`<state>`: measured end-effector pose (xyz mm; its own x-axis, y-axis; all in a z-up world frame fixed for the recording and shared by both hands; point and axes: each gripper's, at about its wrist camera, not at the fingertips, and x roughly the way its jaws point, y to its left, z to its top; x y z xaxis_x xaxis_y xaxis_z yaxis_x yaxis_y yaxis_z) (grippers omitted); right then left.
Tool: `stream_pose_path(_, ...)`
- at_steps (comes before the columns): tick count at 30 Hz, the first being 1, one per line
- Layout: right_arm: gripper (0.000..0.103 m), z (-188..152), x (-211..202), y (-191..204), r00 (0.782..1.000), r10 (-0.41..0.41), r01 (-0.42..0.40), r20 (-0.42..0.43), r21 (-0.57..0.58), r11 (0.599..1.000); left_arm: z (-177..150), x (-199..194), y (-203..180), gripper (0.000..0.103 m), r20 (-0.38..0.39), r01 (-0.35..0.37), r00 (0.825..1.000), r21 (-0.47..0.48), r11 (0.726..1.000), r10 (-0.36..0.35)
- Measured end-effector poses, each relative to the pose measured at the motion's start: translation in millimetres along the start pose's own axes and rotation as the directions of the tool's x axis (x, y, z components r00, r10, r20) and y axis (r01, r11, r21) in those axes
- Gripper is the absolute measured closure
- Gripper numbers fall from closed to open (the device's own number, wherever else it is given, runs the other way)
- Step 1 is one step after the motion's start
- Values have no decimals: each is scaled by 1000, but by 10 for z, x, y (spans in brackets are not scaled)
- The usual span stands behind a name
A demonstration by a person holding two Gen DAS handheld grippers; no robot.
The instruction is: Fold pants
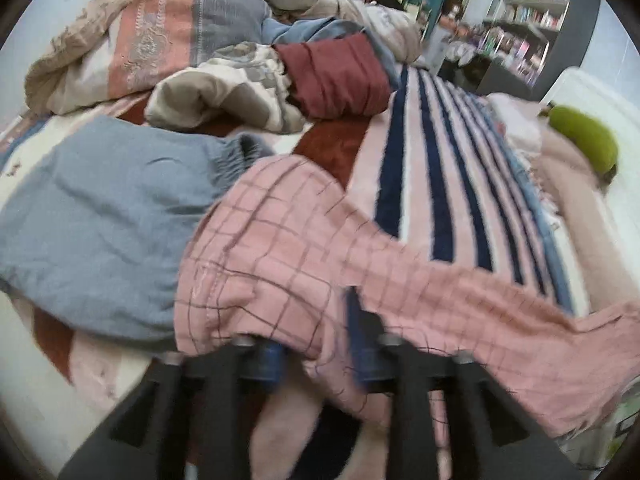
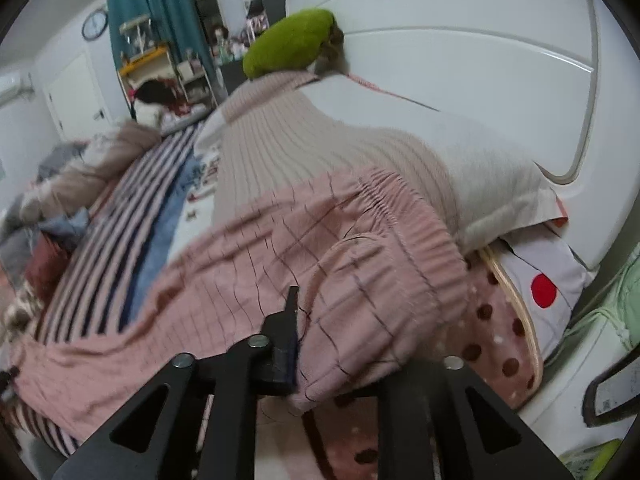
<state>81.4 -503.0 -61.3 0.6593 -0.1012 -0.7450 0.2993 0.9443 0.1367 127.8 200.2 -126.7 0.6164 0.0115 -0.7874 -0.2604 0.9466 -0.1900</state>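
Pink checked pants (image 1: pixel 280 240) lie stretched across the bed, running from left to right over a striped blanket. In the left wrist view my left gripper (image 1: pixel 316 340) sits at one end of them. Its jaws stand apart, a loose fold hangs between them, and one fingertip (image 1: pixel 358 320) pokes up through the cloth. In the right wrist view the elastic waistband (image 2: pixel 400 220) of the pants (image 2: pixel 260 260) lies over my right gripper (image 2: pixel 320 320). One finger (image 2: pixel 290 320) shows, the other is hidden under fabric, and there is a narrow gap with cloth resting in it.
A grey-blue garment (image 1: pixel 100 220) lies left of the pants. Beyond it are a maroon cloth (image 1: pixel 336 76) and heaped quilts (image 1: pixel 160 48). A beige ribbed pillow (image 2: pixel 320 140), a green cushion (image 2: pixel 288 46) and a dotted pillow (image 2: pixel 496 320) sit against the white headboard (image 2: pixel 460 60).
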Motion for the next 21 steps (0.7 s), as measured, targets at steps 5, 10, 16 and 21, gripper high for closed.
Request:
stream_pose_path(5, 64, -147, -71, 70, 998, -44, 42, -38, -49, 998, -71, -263, -9, 61, 18, -38, 999, 49, 998, 37)
stream_pose_path(10, 60, -290, -328, 176, 995, -104, 103, -5, -103, 989, -70, -527, -178, 57, 66, 5, 998, 91, 996, -11)
stream_pose_path(16, 59, -305, -555, 627, 997, 49, -33, 67, -214, 976, -71, -416, -835, 56, 24, 233, 970, 216, 948, -244)
stream_pose_path(21, 74, -311, -206, 1229, 948, 316, -308, -19, -292, 906, -193, -97, -1545, 56, -105, 423, 906, 293, 857, -411)
